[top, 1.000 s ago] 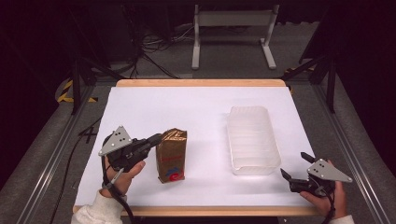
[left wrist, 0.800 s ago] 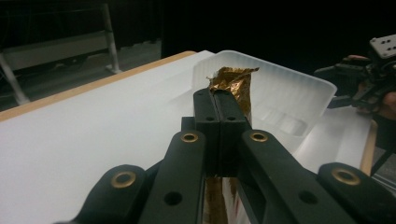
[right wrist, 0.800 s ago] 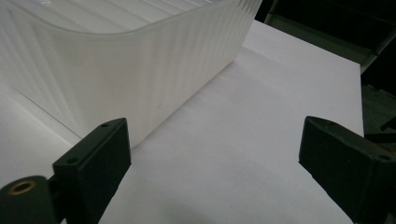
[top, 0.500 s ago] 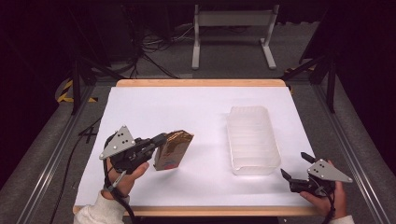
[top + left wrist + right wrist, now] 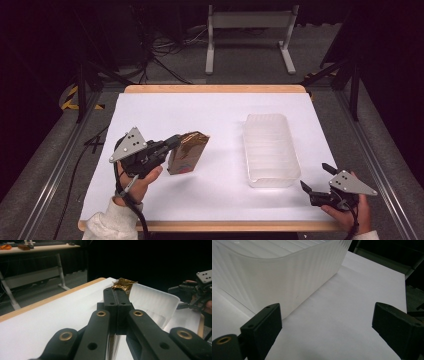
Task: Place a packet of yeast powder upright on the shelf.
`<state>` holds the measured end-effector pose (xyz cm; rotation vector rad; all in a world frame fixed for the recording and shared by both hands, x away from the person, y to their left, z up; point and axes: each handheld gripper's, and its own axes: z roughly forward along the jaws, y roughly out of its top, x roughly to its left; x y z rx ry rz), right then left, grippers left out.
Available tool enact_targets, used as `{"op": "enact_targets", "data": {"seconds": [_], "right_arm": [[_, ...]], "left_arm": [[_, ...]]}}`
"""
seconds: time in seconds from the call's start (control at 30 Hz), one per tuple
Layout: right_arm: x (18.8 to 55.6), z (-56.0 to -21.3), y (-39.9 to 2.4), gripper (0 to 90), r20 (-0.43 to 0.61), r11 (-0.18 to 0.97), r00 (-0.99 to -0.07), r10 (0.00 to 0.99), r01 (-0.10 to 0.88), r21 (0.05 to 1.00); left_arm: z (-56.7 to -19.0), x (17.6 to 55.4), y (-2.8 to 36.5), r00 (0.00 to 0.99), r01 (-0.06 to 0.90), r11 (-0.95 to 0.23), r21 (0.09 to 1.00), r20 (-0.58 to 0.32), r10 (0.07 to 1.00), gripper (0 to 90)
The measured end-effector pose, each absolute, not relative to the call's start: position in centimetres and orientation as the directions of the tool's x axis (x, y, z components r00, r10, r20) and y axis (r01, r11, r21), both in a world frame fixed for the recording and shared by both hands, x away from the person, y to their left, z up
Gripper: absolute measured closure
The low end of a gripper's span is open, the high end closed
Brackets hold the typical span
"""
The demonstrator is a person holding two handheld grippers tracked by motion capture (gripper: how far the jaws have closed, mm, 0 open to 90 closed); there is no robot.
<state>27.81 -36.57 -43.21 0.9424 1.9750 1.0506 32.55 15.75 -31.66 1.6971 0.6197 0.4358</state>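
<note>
High view: left gripper point(image 5: 172, 144) clenched on top edge of tilted brown bag point(image 5: 187, 152), left half of white table point(image 5: 165, 112); clear bin point(image 5: 270, 147) well apart to the right; right gripper point(image 5: 316, 180) near bin's front corner

Left gripper view: fingers point(image 5: 117, 298) pinched shut on crumpled bag top point(image 5: 123, 283)

Right gripper view: fingers point(image 5: 265, 320) spread wide, released, bin wall point(image 5: 287, 282) just beside

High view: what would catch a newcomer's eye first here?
The brown bag, left of centre on the white table, tilts with its top pinched in the shut left gripper. To its right sits a translucent plastic bin. At the near right corner, the right gripper rests with its jaws open, holding nothing.
</note>
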Motion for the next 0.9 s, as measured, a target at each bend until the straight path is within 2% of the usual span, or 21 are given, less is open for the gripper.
{"op": "enact_targets", "data": {"seconds": [0.9], "right_arm": [[27.8,-43.2,-36.6,9.7,-0.229,0.398,-0.490,0.841,0.274,0.875]], "left_arm": [[-29.8,34.4,12.2,0.827,0.131,-0.115,0.985,-0.045,0.560,90.0]]}}
